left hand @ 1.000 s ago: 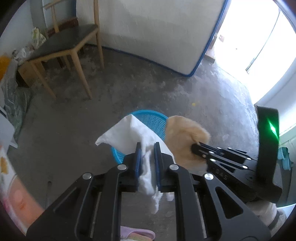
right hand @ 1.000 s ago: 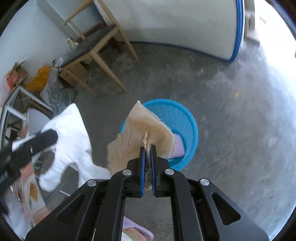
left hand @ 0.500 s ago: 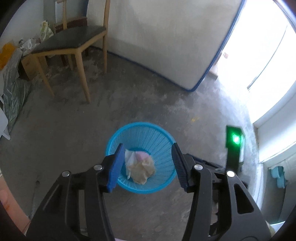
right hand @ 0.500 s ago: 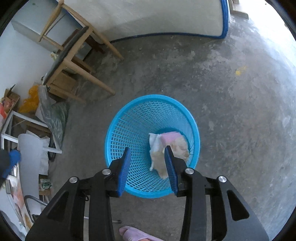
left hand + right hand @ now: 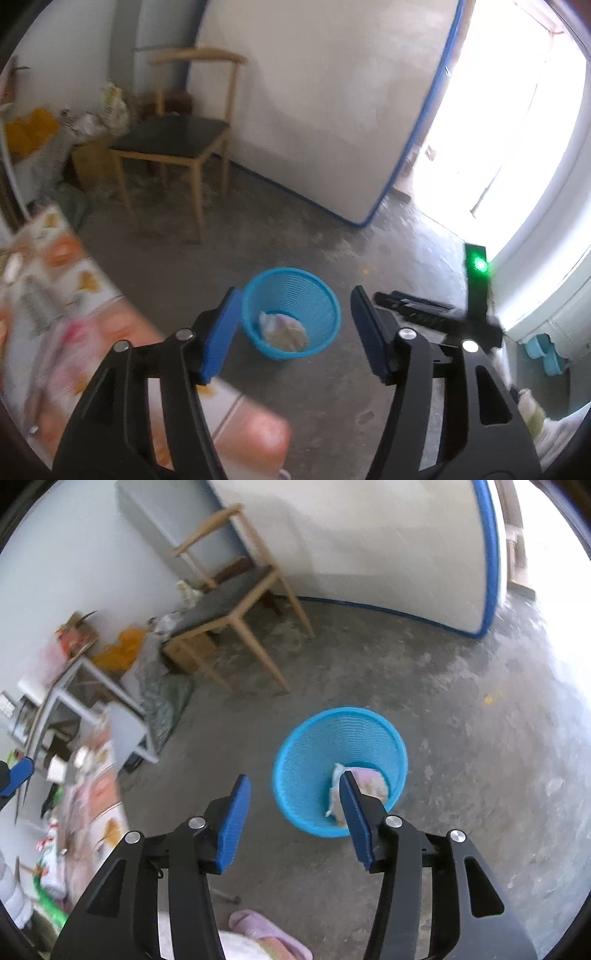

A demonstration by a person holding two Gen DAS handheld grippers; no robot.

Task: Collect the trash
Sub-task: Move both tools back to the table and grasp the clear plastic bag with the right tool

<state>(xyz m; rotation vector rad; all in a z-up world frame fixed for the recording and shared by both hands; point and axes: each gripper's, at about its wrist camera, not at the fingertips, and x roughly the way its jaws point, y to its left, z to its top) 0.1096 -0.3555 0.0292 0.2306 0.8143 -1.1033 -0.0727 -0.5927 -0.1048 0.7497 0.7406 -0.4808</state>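
A blue mesh trash basket [image 5: 317, 291] stands on the concrete floor; it also shows in the right wrist view [image 5: 306, 746]. Crumpled white, tan and pink trash [image 5: 282, 328] lies at its bottom, also visible in the right wrist view [image 5: 369, 784]. My left gripper [image 5: 295, 332] is open and empty, raised above and back from the basket. My right gripper [image 5: 293, 816] is open and empty, also raised, with its right finger in front of the basket's near rim. The right gripper's body shows in the left wrist view [image 5: 436, 314].
A wooden chair [image 5: 177, 147] stands by the wall with bags and boxes [image 5: 33, 125] beside it. A table with an orange-patterned cloth [image 5: 55, 314] is at the left. A large white board with blue edging [image 5: 332, 110] leans behind. A bright doorway [image 5: 517, 129] is at the right.
A second ago each gripper was shut on a tissue above the basket. Both opened and the trash fell in. Both grippers have since risen and pulled back.
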